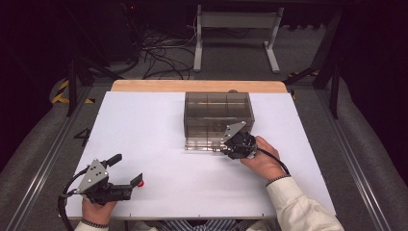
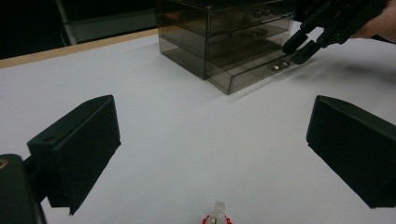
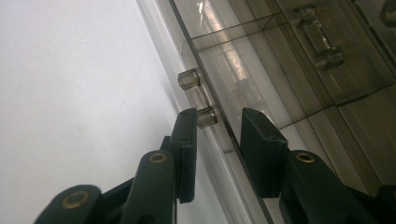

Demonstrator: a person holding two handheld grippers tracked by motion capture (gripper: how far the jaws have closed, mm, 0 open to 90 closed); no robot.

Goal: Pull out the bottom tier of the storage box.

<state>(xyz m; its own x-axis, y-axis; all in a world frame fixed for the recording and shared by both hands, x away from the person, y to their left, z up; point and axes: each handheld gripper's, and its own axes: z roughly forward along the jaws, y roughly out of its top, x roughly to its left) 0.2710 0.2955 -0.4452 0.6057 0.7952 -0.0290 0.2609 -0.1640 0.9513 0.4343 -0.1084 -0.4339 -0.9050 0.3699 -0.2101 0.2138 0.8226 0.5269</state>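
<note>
A smoky clear drawer chest (image 1: 216, 113) stands at the middle back of the white table (image 1: 159, 144). Its bottom drawer (image 2: 252, 74) sticks out a little. My right gripper (image 1: 226, 147) is at that drawer's front. In the right gripper view its jaws (image 3: 217, 121) straddle the end of the small clear handle (image 3: 198, 98). One pad touches the handle's knob and a gap shows on the other side. My left gripper (image 1: 127, 169) rests open near the table's front left. A small red and white thing (image 1: 140, 182) lies just beside its jaw tip.
A wooden strip (image 1: 197, 85) runs along the table's far edge. Beyond it stand a white metal frame (image 1: 235, 33) and loose cables on the floor. Bare white table lies between the two grippers.
</note>
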